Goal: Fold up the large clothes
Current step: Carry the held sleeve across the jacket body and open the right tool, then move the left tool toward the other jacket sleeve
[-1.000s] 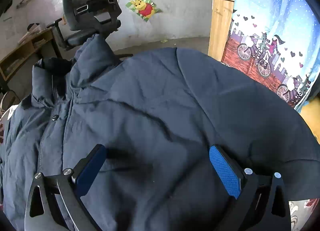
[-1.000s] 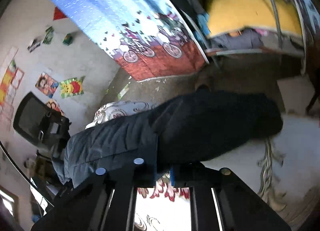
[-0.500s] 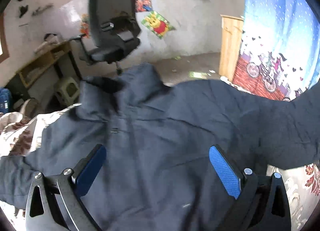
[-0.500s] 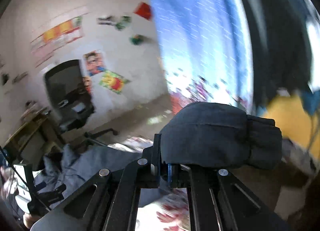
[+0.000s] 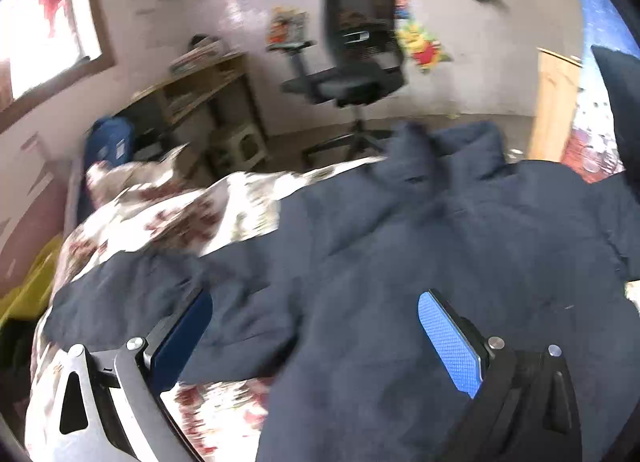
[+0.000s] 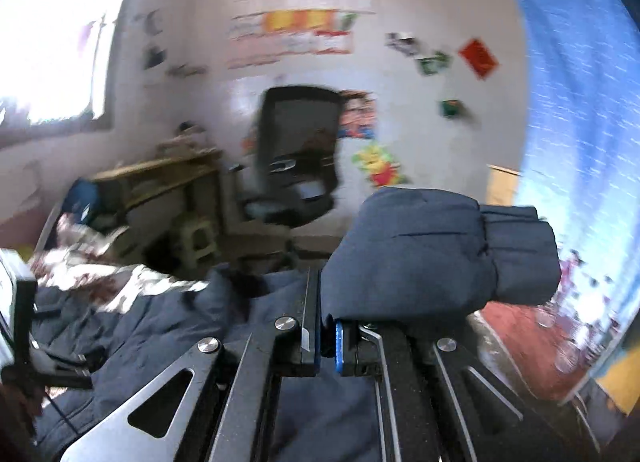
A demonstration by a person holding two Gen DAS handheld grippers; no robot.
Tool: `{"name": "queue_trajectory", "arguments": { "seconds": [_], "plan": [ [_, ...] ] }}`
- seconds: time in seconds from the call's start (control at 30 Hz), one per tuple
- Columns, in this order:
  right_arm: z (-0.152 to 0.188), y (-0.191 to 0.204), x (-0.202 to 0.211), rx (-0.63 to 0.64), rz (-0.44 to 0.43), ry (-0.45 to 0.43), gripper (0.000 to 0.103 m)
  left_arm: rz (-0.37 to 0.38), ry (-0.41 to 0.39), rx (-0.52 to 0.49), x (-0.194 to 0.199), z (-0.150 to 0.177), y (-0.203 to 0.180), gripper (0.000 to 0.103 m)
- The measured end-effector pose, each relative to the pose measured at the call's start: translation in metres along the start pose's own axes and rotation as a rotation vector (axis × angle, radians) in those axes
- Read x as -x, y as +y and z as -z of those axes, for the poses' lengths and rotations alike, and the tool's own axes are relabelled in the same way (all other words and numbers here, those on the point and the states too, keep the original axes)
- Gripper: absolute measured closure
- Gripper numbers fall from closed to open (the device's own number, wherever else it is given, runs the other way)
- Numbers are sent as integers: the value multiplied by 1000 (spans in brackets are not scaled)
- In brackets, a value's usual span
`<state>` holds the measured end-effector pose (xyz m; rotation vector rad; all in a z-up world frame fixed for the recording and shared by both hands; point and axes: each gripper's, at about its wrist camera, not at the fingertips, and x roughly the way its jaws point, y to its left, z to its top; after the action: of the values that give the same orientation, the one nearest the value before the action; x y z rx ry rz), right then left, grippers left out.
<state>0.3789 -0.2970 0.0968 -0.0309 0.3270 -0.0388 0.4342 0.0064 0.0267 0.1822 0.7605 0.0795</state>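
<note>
- A dark navy padded jacket lies spread across a bed with a white and red flowered bedspread, its collar pointing toward twelve o'clock in the left wrist view.
- One sleeve is lifted off the bed: in the right wrist view its cuffed end bulges up and out toward one o'clock, clear of the rest of the jacket, which lies lower at nine o'clock.
- The right gripper has its jaws pressed nearly together, pinching that sleeve's cloth between the blue pads.
- The left gripper hangs over the jacket's body with its jaws spread wide; the blue pads stand well apart with nothing clamped, and whether they touch the cloth I cannot tell.
- Past the bed at twelve o'clock stands a black office chair against a pale wall hung with bright posters.
- A wooden desk sits at ten o'clock, and a bright window beyond it.
- A blue curtain printed with bicycles hangs at three o'clock.
- Both views are blurred.
</note>
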Motion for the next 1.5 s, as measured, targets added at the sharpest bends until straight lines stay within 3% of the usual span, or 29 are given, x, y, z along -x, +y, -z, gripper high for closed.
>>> {"name": "queue_trajectory", "arguments": {
  "seconds": [0.27, 0.57, 0.6, 0.67, 0.7, 0.73, 0.97, 1.1, 1.17, 1.27, 1.37, 1.5],
  "plan": [
    [50, 89, -23, 150, -191, 152, 98, -57, 55, 103, -19, 38, 76, 0],
    [116, 111, -58, 198, -246, 361, 96, 25, 74, 133, -25, 60, 91, 0],
    [125, 110, -57, 198, -257, 388, 92, 45, 75, 142, -26, 60, 91, 0],
    [129, 111, -60, 197, -283, 412, 73, 95, 69, 158, -28, 59, 89, 0],
    [131, 111, -59, 197, -300, 416, 53, 114, 65, 161, -29, 57, 87, 0],
    [130, 111, -63, 199, -309, 415, 41, 132, 61, 162, -29, 57, 85, 0],
    [138, 76, -28, 189, -344, 419, 37, 357, 9, 185, -34, 40, 57, 0],
    [127, 38, -22, 135, -279, 379, 32, 411, -25, 218, -37, 30, 42, 0],
    [121, 14, -26, 109, -173, 351, 26, 402, -26, 233, -41, 27, 34, 0],
    [118, -16, -50, 46, -65, 386, 26, 273, 58, 208, -62, 25, 13, 0],
    [131, -36, -75, -5, -13, 449, 26, 180, 155, 140, -86, 31, -10, 0],
    [157, -38, -98, 10, -7, 507, 25, 115, 212, 110, -100, 39, -18, 0]
  ]
}}
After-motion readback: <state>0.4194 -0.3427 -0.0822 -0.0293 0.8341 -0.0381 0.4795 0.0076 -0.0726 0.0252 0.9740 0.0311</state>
